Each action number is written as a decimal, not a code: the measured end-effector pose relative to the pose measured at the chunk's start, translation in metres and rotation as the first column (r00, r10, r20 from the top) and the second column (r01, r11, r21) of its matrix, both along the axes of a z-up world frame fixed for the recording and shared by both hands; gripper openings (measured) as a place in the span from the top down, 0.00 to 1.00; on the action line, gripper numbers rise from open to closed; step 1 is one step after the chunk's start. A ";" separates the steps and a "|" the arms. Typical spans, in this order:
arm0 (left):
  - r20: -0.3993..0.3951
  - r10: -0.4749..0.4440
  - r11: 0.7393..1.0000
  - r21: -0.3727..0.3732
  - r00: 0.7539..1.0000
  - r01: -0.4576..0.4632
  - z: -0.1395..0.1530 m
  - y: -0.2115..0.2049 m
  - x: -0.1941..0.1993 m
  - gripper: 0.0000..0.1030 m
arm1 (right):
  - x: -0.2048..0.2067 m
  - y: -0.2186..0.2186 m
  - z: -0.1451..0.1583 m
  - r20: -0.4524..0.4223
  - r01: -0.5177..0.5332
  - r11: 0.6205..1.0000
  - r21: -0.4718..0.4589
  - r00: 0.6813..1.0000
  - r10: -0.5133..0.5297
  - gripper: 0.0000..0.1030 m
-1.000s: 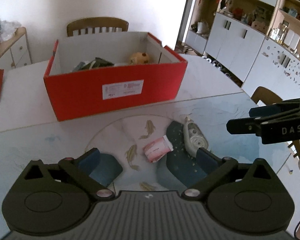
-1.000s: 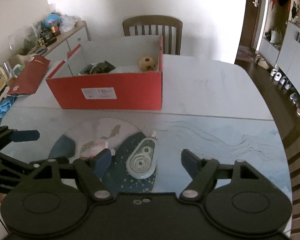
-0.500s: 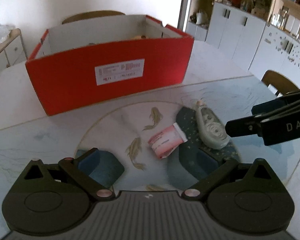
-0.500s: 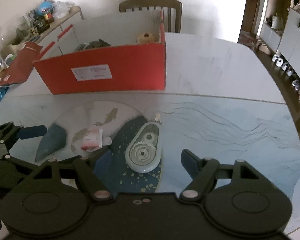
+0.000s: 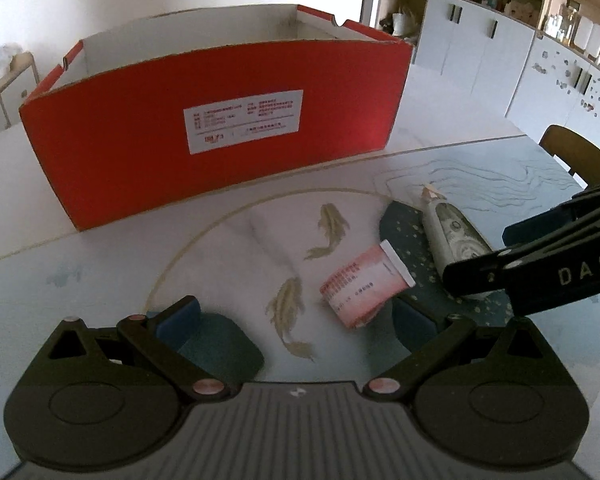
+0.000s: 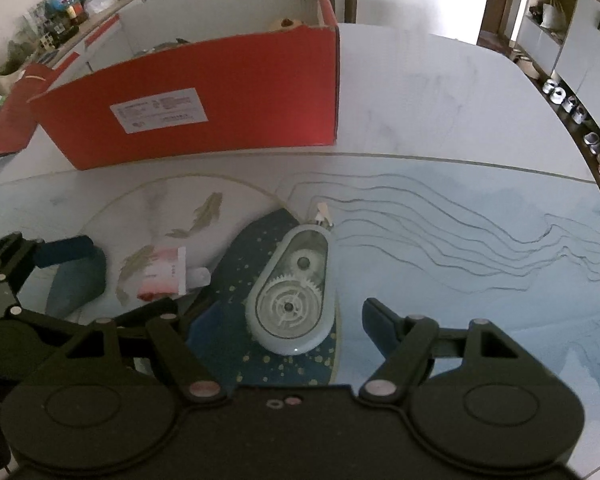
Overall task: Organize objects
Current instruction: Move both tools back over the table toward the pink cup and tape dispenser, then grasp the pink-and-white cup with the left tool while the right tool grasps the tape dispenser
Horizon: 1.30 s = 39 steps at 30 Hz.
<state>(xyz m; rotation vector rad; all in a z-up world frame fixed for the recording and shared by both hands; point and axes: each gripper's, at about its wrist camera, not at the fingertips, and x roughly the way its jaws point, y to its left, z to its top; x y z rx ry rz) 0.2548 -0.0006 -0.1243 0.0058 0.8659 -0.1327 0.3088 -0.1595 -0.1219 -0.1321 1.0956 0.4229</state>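
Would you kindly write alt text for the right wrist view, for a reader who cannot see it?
The right gripper, fingers open, hangs over a pale correction-tape dispenser lying on a glass-topped table. A small pink tube lies to the left of it, near the left gripper; an open red box stands behind.

Red box (image 5: 220,128), pink tube (image 5: 362,286), open left gripper (image 5: 296,320)

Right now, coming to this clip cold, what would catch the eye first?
The big red cardboard shoebox dominates the far side of the table. In front of it, on the fish-painted glass tabletop, lie a small pink-and-white tube and a pale translucent correction-tape dispenser. An open left gripper and open right gripper frame one each.
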 end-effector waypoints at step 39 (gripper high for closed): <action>-0.028 -0.069 0.996 -0.049 0.997 0.068 0.012 -0.014 -0.012 0.66 | -0.014 -0.006 0.005 -0.010 -0.025 0.999 0.034 1.000 0.025 0.49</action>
